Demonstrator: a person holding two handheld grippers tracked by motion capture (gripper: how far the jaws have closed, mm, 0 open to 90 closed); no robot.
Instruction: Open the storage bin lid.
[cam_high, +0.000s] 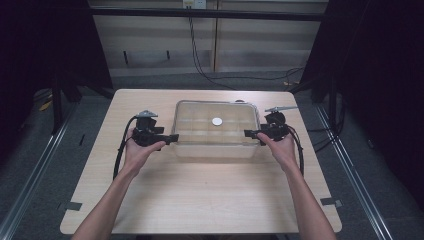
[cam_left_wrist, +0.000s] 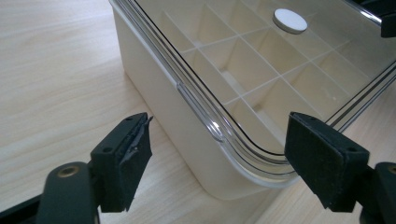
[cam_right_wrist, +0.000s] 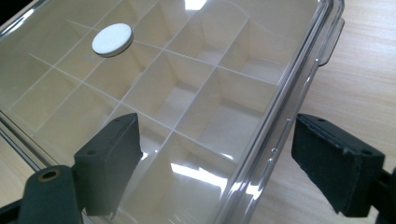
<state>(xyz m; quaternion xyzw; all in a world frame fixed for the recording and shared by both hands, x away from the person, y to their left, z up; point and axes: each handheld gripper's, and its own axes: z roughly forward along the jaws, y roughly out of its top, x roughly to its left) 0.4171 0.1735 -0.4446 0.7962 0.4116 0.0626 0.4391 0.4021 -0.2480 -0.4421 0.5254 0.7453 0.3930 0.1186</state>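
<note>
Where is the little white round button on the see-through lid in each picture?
High view: the white round button sits mid-lid on the box, between the left gripper and right gripper.
Left gripper view: button at upper right, far beyond the open jaws.
Right gripper view: button at upper left, beyond the left jaw.
Shared landmark: the clear lid over the grid of compartments.

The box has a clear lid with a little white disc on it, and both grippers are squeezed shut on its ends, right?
Not quite. The box, its clear lid and white disc are right, but both gripper views show the jaws open, astride the box's edges.
</note>
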